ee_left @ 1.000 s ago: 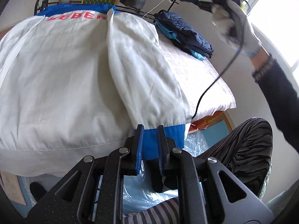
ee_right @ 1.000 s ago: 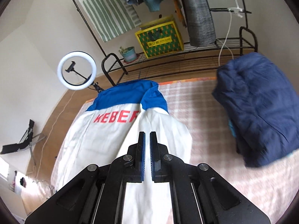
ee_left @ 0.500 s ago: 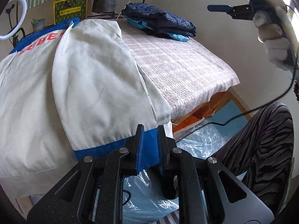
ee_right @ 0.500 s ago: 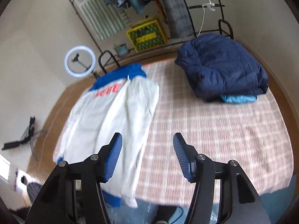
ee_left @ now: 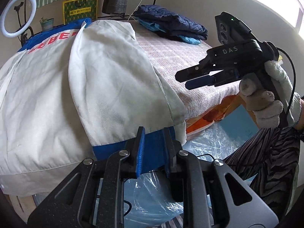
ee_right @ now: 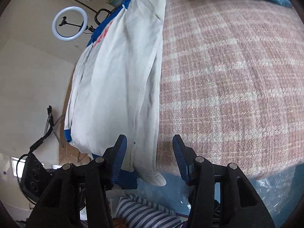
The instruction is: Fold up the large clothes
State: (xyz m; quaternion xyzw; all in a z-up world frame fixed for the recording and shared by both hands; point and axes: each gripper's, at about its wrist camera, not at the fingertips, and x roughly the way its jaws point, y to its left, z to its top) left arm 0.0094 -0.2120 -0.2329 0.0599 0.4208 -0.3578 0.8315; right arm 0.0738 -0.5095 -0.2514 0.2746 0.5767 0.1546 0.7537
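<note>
Jacket (ee_left: 47,87) lies flat on the bed (ee_left: 182,57), one sleeve (ee_left: 117,87) folded lengthwise over the body; further folds appear left to do.

Left hand-held gripper (ee_left: 153,152): jaws have just been opening, blue cuff (ee_left: 153,148) between them, pads apparently slack.

Right hand-held gripper (ee_right: 149,159): jaws have just been closing, half open over the jacket's near edge, holding nothing.

Left view alone shows the folded navy pile (ee_left: 171,24) and gloved right hand (ee_left: 269,98); right view alone shows the jacket's left hem corner (ee_right: 67,134).

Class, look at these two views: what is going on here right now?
A person is folding a white jacket on a checked bed cover. The left tool has the jacket's blue cuff between its jaws, which have just been opening. The right tool hangs open over the jacket's near edge, holding nothing.
</note>
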